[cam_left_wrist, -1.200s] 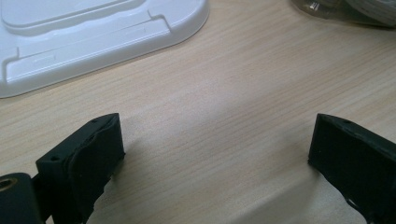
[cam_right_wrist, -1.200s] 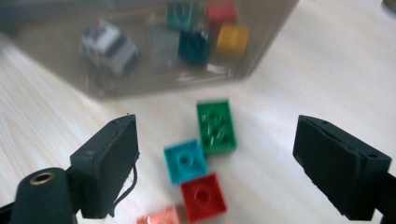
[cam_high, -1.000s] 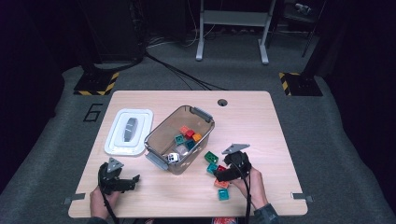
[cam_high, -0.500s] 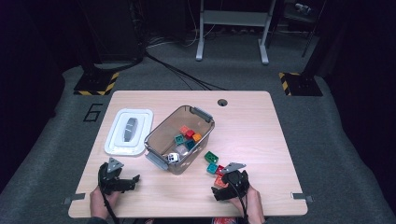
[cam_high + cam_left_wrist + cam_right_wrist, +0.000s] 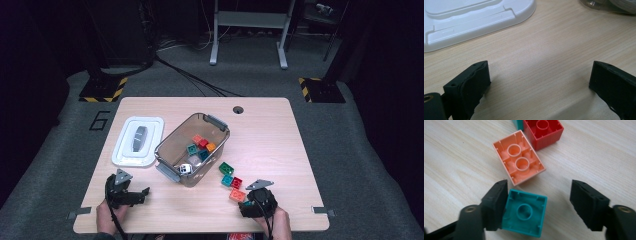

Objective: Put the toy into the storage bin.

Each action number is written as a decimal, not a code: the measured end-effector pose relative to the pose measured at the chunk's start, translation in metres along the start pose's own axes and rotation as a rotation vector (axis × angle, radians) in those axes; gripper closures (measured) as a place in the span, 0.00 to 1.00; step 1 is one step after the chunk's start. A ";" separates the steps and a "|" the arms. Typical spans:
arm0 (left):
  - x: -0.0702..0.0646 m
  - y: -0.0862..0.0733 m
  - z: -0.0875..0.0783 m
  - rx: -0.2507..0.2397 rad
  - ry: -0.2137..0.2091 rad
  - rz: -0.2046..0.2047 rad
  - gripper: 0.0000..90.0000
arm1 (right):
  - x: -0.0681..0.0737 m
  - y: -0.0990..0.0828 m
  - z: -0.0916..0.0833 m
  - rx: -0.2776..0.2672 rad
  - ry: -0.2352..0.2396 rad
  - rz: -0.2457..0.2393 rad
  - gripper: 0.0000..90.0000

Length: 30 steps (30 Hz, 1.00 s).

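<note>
Dark floor with cables and metal stands surrounds the pale wooden table (image 5: 280, 130), which carries a clear plastic storage box (image 5: 192, 149) with several coloured bricks inside, and beside it a white plastic lid (image 5: 137, 141).

Near the front edge of the table, the right gripper (image 5: 539, 202) is low over a small teal plastic brick (image 5: 525, 212) that lies upside down, with its hollow side up. The fingers have just been closing and now stand about half open around this brick: the left finger (image 5: 495, 203) touches its side, while the other one (image 5: 587, 203) is apart from it, so the brick is not yet pinched. Just beside it lies an orange two-hole plastic brick (image 5: 519, 157), also upside down, and behind that a red plastic brick (image 5: 543, 132).

The risk is that only one finger meets the teal brick first. It may then push the brick sideways, or turn it, so the grip lands on a corner and the brick slips out when it is lifted. The orange brick lies very near, and the closing fingers could knock it or catch its edge.

The left gripper (image 5: 541, 82) rests with fingers wide open over bare wood, near the lid, and holds nothing.
</note>
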State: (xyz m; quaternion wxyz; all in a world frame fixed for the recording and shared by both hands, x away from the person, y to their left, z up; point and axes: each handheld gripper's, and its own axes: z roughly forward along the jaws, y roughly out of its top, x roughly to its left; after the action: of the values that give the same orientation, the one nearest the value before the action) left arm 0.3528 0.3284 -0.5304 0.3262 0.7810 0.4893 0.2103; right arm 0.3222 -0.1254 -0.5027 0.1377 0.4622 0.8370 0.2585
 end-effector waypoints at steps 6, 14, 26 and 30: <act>0.000 0.000 0.000 -0.001 -0.001 0.000 0.03 | -0.005 -0.002 -0.003 0.000 0.007 -0.021 0.56; 0.000 0.000 0.000 -0.001 0.000 -0.002 0.03 | -0.006 -0.003 -0.002 0.000 -0.003 -0.012 0.64; 0.000 0.000 0.001 -0.010 0.003 -0.002 0.03 | -0.027 0.007 -0.012 -0.090 0.039 0.017 0.65; 0.000 0.000 0.001 -0.009 0.002 0.001 0.03 | -0.035 0.015 -0.015 -0.115 0.042 0.027 0.65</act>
State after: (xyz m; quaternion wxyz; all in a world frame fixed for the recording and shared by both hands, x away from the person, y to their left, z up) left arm 0.3538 0.3282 -0.5313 0.3293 0.7795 0.4882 0.2134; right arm 0.3445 -0.1534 -0.4823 0.1430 0.4591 0.8173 0.3176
